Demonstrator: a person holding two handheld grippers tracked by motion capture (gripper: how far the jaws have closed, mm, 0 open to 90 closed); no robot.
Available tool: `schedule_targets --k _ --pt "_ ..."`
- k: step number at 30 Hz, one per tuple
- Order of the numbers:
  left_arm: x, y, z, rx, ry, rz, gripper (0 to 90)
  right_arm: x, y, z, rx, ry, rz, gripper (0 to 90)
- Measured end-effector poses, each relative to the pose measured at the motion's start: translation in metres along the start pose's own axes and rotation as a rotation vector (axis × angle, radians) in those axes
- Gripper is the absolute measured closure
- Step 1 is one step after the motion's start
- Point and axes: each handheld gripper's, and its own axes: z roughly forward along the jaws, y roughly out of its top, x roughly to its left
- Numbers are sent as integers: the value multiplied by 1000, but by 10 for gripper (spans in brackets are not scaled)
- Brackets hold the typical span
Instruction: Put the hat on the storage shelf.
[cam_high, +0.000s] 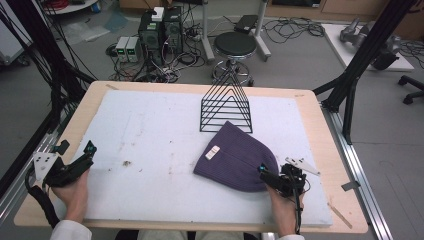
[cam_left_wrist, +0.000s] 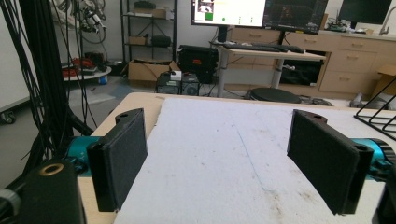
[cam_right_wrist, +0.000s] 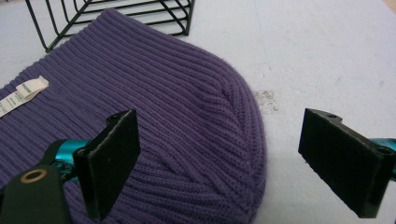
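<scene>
A purple knitted beanie (cam_high: 236, 156) lies flat on the white mat, right of centre, with a small white label (cam_high: 213, 152) on it. Up close in the right gripper view the beanie (cam_right_wrist: 154, 121) shows its ribbed crown and the label (cam_right_wrist: 18, 95) at far left. My right gripper (cam_high: 267, 175) hovers at the beanie's near right edge, jaws wide open, one jaw over the knit and the other over bare mat (cam_right_wrist: 224, 158). My left gripper (cam_high: 82, 157) rests at the table's left edge, open, with nothing between its jaws (cam_left_wrist: 224, 161).
A black wire triangular rack (cam_high: 226, 106) stands just behind the beanie, and its base (cam_right_wrist: 116, 14) is close to the hat's far edge. The white mat (cam_high: 150, 140) covers a wooden table (cam_high: 75, 115). A stool, computers and cables sit on the floor beyond.
</scene>
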Motion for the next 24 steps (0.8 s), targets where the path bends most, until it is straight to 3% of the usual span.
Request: schedule_targets --k 15,24 --pt "2 0 0 2 5 -15 202 12 -4 -2 33 -9 2 119" --pt "3 0 -1 1 6 -24 202 20 -9 -2 56 -56 9 119"
